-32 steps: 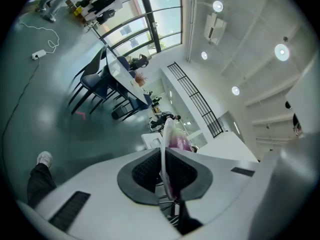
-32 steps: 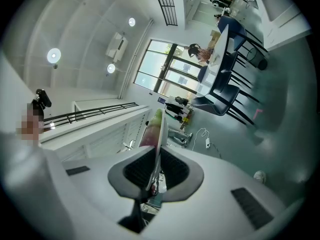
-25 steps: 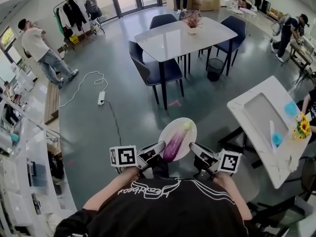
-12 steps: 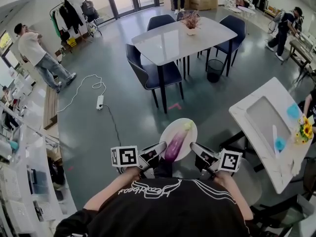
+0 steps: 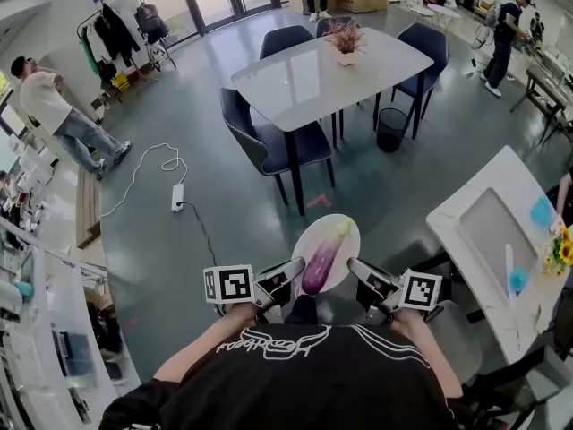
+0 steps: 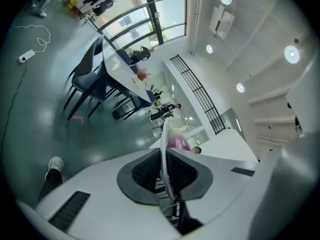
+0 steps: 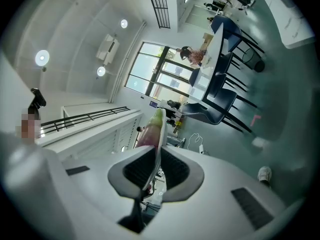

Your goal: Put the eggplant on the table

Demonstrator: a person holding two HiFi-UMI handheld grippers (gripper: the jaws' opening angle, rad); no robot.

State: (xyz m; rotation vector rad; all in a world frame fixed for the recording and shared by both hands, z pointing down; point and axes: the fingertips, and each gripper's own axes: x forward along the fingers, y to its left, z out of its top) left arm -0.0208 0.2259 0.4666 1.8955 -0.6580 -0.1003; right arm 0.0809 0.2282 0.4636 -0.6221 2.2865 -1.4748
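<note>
A purple eggplant with a green stem lies on a white plate, carried above the floor in front of me. My left gripper is shut on the plate's left rim; seen edge-on in the left gripper view, the plate sits between the pads with the eggplant behind it. My right gripper is shut on the right rim, where the plate and eggplant also show edge-on. Ahead stands a grey dining table.
Dark blue chairs surround the dining table, which bears a potted plant. A black bin stands by its right legs. A white counter with flowers is at the right, shelving at the left. A power strip and cable lie on the floor. People stand around the room.
Both grippers and the plate with the eggplant have advanced toward the dining table; the room has shifted in the head view. The grips are unchanged.
</note>
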